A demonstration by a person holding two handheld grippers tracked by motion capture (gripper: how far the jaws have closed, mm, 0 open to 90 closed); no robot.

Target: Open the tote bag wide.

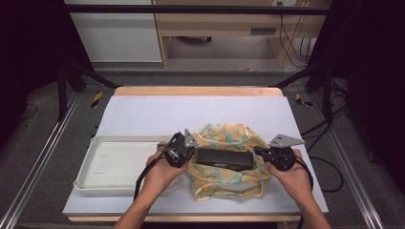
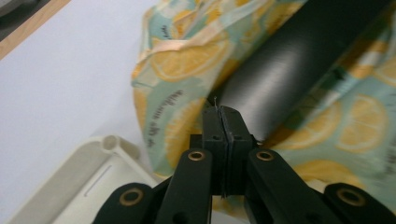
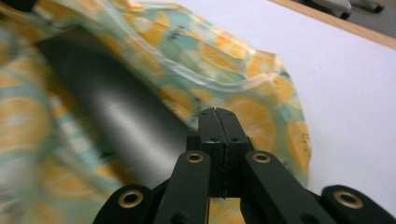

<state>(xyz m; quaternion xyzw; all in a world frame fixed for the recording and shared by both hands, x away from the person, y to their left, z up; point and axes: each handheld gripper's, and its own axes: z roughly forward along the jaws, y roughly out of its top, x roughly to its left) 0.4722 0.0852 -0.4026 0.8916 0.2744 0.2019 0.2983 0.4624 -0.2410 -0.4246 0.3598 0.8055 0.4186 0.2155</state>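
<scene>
The black box lies crosswise between both tongs, inside the lemon-print bag — left tongs and right tongs are clenched, apparently empty, one at each short end.

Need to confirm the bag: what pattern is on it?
Orange lemon slices on pale teal bag, clearest in the left gripper view.

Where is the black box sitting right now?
In the high view the black box lies inside the open lemon-print bag, near the table's front edge, between the left gripper and right gripper, just right of the white tray.
</scene>
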